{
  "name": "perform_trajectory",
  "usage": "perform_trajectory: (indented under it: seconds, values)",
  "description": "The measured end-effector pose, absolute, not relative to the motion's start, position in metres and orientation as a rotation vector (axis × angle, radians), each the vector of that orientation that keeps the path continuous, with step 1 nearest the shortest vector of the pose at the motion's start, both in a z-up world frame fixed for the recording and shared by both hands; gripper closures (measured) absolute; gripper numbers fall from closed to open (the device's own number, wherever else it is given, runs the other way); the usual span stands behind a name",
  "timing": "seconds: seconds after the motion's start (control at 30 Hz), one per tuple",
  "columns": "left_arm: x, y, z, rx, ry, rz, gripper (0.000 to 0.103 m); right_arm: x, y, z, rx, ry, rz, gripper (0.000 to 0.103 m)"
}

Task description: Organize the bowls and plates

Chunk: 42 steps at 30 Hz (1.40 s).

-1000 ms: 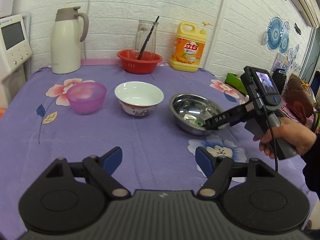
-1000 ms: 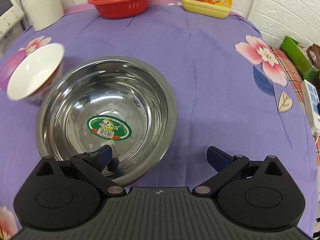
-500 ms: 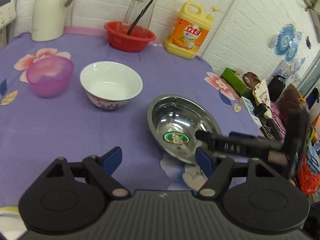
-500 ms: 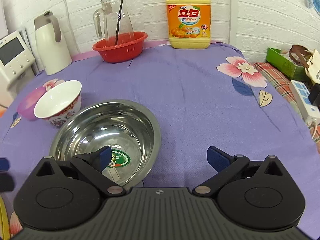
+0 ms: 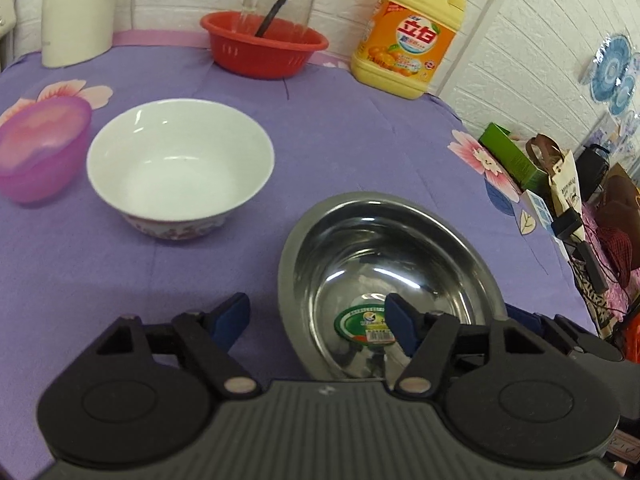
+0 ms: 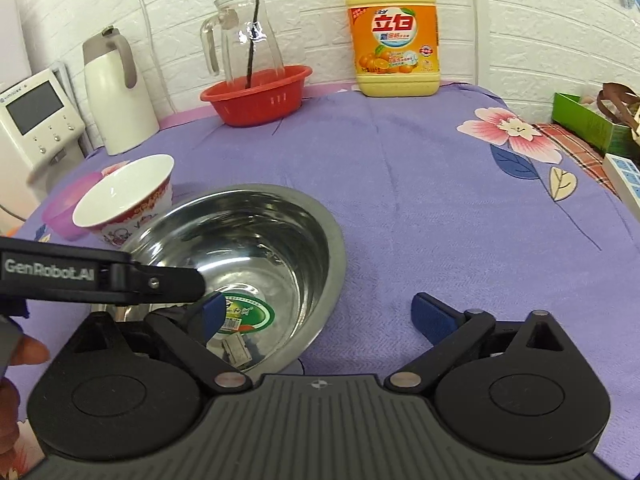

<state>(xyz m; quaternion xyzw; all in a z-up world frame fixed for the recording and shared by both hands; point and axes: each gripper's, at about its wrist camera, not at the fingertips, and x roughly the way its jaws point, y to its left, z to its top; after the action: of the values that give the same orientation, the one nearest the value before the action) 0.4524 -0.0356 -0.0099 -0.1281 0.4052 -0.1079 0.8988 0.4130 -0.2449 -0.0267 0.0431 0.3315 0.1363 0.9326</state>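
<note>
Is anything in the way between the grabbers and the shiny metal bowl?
No, nothing visible is. Both open grabbers are already at the steel bowl: the left hand-held gripper straddles its left rim, and the right hand-held gripper straddles its right rim. The white bowl sits apart, to the left.

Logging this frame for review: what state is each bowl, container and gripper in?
steel bowl: upright, empty, sticker inside
white bowl: upright, empty
pink bowl: upright
glass pitcher: standing in red basket
left gripper: jaws open astride steel rim
right gripper: jaws open astride rim
</note>
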Motion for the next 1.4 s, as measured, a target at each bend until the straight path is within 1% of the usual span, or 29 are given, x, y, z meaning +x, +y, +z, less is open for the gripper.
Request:
perform_trajectory:
  seconds: [0.07, 0.13, 0.27, 0.33, 0.4, 0.43, 0.5, 0.6, 0.8, 0.9, 1.1, 1.2, 1.4]
  values:
    - [0.453, -0.037, -0.010, -0.260, 0.826, -0.218, 0.042, 0.412, -0.241, -0.027, 0.057, 0.671, 0.273, 0.000]
    - [0.454, -0.039, -0.011, -0.258, 0.815, -0.218, 0.050, 0.411, -0.240, -0.026, 0.052, 0.666, 0.286, 0.000]
    - [0.453, -0.052, -0.013, -0.181, 0.796, -0.233, 0.056, 0.409, -0.230, -0.027, -0.002, 0.655, 0.285, 0.000]
    - [0.451, -0.062, -0.013, -0.102, 0.786, -0.227, 0.061, 0.407, -0.224, -0.026, -0.028, 0.652, 0.292, 0.000]
    - [0.451, -0.059, -0.012, -0.122, 0.802, -0.246, 0.066, 0.405, -0.222, -0.024, -0.030, 0.661, 0.306, 0.000]
    - [0.450, -0.056, -0.011, -0.140, 0.814, -0.258, 0.069, 0.403, -0.221, -0.022, -0.031, 0.669, 0.312, 0.004]
    - [0.441, -0.052, -0.006, -0.152, 0.811, -0.272, 0.069, 0.398, -0.220, -0.019, -0.021, 0.686, 0.328, 0.007]
    - [0.416, -0.045, 0.005, -0.147, 0.791, -0.299, 0.068, 0.382, -0.219, -0.013, 0.021, 0.698, 0.357, 0.008]
    - [0.356, -0.032, 0.019, -0.157, 0.778, -0.349, 0.068, 0.329, -0.211, 0.003, 0.039, 0.679, 0.390, 0.007]
    - [0.327, -0.028, 0.017, -0.167, 0.785, -0.372, 0.068, 0.299, -0.208, 0.007, 0.041, 0.677, 0.410, 0.004]
    - [0.279, -0.032, 0.009, -0.150, 0.791, -0.407, 0.068, 0.251, -0.207, 0.002, 0.031, 0.684, 0.398, 0.003]
    - [0.264, -0.036, 0.005, -0.142, 0.792, -0.421, 0.068, 0.233, -0.210, -0.001, 0.036, 0.690, 0.385, 0.002]
    - [0.259, -0.043, -0.002, -0.141, 0.806, -0.431, 0.068, 0.220, -0.217, -0.008, 0.046, 0.702, 0.366, 0.001]
